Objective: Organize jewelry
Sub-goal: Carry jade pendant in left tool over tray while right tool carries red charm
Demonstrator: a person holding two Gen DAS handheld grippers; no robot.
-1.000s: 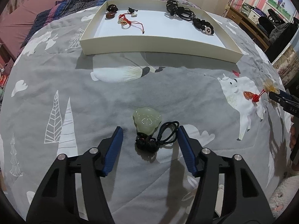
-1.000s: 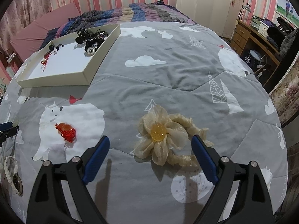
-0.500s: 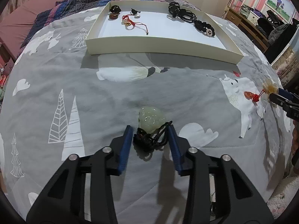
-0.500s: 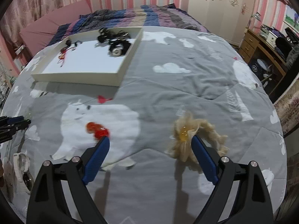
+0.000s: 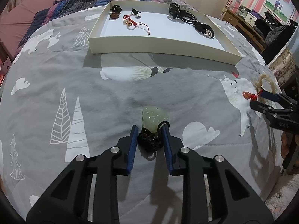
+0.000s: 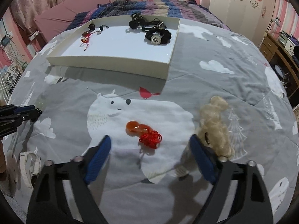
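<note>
While your left gripper (image 5: 149, 130) has just been closing on the bundled black cord (image 5: 148, 141) of the pale green jade pendant (image 5: 154, 117), its blue pads look to be touching the bundle on both sides, with one loop riding over the right tip; the stone itself lies just beyond the tips on the grey bedspread (image 5: 93, 85), outside the grip; if you lift on cord alone, the pendant may swing or the loose coils may slide out, since nothing clamps the stone; your right gripper (image 6: 150, 145) has also just been closing, yet its jaws stand apart around the orange pendant (image 6: 135, 127) and its red cord (image 6: 151, 139), pads clear of both; its right finger sits against the cream fabric flower scrunchie (image 6: 214, 123), so a further squeeze could drag that fabric in with the red cord; this view is blurred near the fingers, so contact there is hard to judge; the white tray (image 5: 149, 45), already holding several dark and red pieces, lies well apart up the bed, and a weak hold on either cord could drop a piece short of its near wall.
</note>
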